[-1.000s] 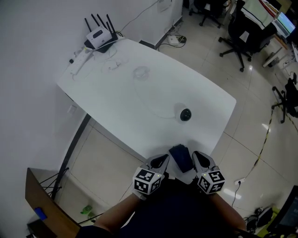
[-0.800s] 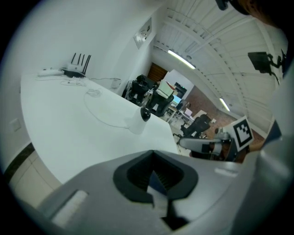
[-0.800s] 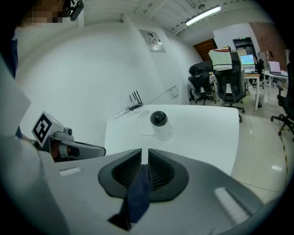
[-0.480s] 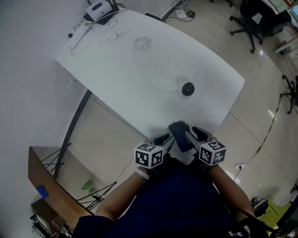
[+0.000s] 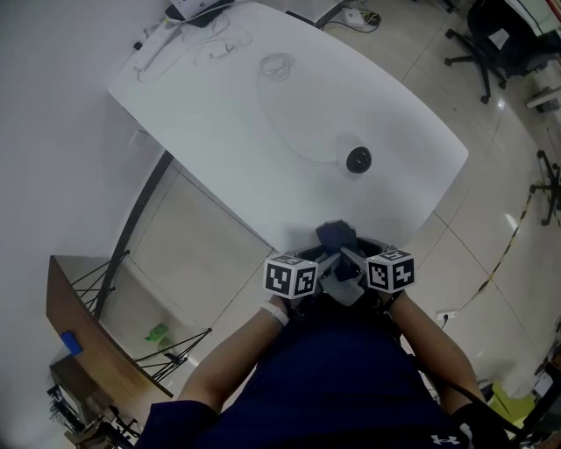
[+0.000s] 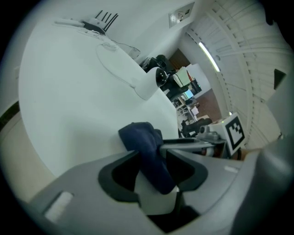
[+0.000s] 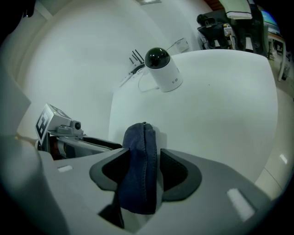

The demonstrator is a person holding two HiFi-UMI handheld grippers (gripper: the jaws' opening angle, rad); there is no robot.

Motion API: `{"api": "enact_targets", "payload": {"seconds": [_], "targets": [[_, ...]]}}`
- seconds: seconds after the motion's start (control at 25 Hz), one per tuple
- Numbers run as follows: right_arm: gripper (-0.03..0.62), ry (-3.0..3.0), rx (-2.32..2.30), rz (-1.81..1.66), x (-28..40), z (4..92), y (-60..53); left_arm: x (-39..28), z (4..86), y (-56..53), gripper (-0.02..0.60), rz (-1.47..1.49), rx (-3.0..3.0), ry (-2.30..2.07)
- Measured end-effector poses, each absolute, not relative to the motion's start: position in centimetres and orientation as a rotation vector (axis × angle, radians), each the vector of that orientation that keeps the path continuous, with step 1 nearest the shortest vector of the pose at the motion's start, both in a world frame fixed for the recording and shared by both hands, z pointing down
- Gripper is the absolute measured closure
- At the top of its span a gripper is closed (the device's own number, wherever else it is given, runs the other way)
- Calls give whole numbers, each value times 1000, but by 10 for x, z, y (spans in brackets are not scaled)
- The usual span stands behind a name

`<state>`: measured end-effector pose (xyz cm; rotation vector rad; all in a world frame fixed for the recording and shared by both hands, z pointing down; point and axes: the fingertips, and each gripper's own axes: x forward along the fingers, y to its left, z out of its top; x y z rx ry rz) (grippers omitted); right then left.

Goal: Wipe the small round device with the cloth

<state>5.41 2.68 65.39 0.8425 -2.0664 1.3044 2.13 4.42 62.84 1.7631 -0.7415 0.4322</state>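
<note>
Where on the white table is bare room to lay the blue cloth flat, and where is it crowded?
Widest bare patch: the table's left half, between the coiled cable and the near edge. A smaller one lies between the small round device and the right edge. The far corner is crowded with the router and power strip.

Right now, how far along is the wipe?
Done: nothing; the device sits apart on the table. In hand: left gripper and right gripper straddle the cloth; their jaws have just been opening, not clamped. Remaining: grip, carry, wipe.
</note>
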Motion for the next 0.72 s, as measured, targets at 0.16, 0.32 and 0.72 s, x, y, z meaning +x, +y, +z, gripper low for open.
{"api": "enact_targets", "payload": {"seconds": [0.16,0.32,0.72], "targets": [[432,-2041,797,1292,52,659,29,23,632,44,394,430,1764,-733],[512,-2037,739,1403,43,659,34,24,633,45,394,429,1780,-715],[537,-2242,884,1638,47,612,8,-7,609,25,371,345,1852,-769]]}}
